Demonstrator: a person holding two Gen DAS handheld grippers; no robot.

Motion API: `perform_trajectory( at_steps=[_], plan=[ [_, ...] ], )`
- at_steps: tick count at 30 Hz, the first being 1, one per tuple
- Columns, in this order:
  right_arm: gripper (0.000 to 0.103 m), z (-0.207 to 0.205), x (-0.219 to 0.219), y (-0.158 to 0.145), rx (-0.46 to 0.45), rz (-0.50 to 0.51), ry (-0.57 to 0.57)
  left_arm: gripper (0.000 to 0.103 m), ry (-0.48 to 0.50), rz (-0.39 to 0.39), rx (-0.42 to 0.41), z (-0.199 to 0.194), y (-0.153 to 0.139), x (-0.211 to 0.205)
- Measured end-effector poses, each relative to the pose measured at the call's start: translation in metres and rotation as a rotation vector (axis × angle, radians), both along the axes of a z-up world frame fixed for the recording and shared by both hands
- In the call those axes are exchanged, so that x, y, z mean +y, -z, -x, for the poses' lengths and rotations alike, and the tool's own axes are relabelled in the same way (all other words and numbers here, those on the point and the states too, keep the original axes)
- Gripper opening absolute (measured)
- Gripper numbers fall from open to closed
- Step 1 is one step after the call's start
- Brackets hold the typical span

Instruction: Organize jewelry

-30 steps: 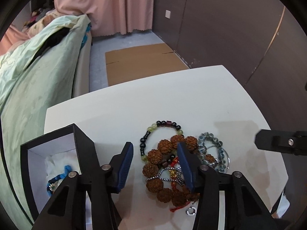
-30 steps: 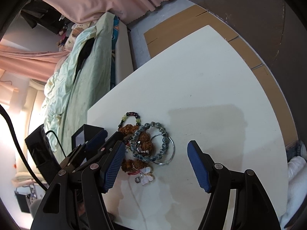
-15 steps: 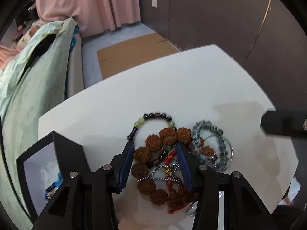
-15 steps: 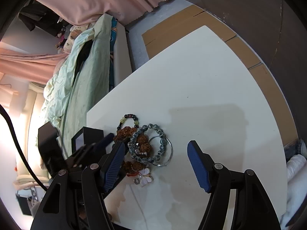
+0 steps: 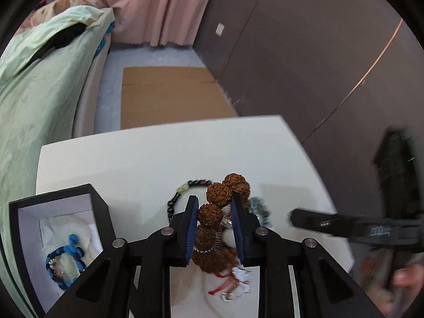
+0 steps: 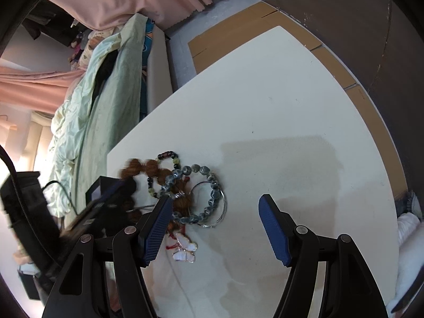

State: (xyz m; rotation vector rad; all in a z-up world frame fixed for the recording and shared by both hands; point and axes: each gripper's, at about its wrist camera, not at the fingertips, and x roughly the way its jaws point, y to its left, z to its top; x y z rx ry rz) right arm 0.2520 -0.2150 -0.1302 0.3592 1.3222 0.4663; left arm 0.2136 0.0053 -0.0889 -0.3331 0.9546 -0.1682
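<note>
My left gripper (image 5: 214, 212) has its jaws closing on the brown wooden-bead bracelet (image 5: 210, 214), pinched between the blue pads and raised off the white table (image 5: 132, 164). A red cord and small silver charms (image 5: 233, 283) dangle under it. To its left stands an open black box (image 5: 98, 204) holding a blue braided bracelet (image 5: 66, 251). On the table remain a black-and-green bead bracelet (image 6: 169, 156), a grey-blue bead bracelet (image 6: 212, 182), a silver bangle (image 6: 224, 206) and a white butterfly pendant (image 6: 184, 247). My right gripper (image 6: 214, 228) hovers open over them, holding nothing.
A bed with a pale green quilt (image 5: 39, 92) runs along the table's left side. Flat cardboard (image 5: 169, 95) lies on the floor beyond the table, with pink curtains and a dark wall behind. The table's right half (image 6: 291, 132) is bare.
The left jaws have narrowed onto the brown bead bracelet and drawn it up out of the pile. The right gripper has stayed in place, still open.
</note>
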Motion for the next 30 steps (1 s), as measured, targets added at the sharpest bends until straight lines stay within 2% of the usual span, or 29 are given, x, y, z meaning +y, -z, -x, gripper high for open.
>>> perform_trajectory(
  at_steps=[2,6,7,15,17,21,23,25,26,30],
  plan=[
    [0.068,-0.001,0.002,0.002,0.002,0.007,-0.005,0.024,0.004,0.03,-0.02,0.005,-0.008,0.001],
    [0.068,-0.003,0.01,0.006,-0.011,0.046,-0.018,0.024,0.001,0.032,-0.053,0.013,-0.019,0.0],
    [0.068,-0.003,0.012,0.007,-0.016,0.058,-0.022,0.019,-0.003,0.038,-0.06,0.015,-0.022,0.001],
    [0.068,-0.004,0.041,0.008,-0.095,0.168,-0.099,0.019,-0.038,0.098,-0.124,0.036,-0.044,0.02],
    [0.068,-0.001,0.052,0.01,-0.111,0.211,-0.128,0.019,-0.049,0.106,-0.132,0.039,-0.047,0.025],
    [0.067,0.011,0.075,0.009,-0.192,0.376,-0.205,0.019,-0.061,0.119,-0.148,0.044,-0.052,0.031],
    [0.057,0.016,0.08,0.009,-0.229,0.459,-0.23,0.019,-0.069,0.115,-0.156,0.046,-0.054,0.034],
    [0.024,0.018,0.078,0.005,-0.25,0.489,-0.241,0.019,-0.081,0.125,-0.161,0.049,-0.055,0.039],
    [0.014,0.018,0.074,0.004,-0.242,0.479,-0.239,0.019,-0.085,0.13,-0.163,0.05,-0.056,0.041],
    [0.011,0.016,0.051,-0.005,-0.219,0.401,-0.204,0.019,-0.093,0.123,-0.144,0.048,-0.05,0.043]
  ],
)
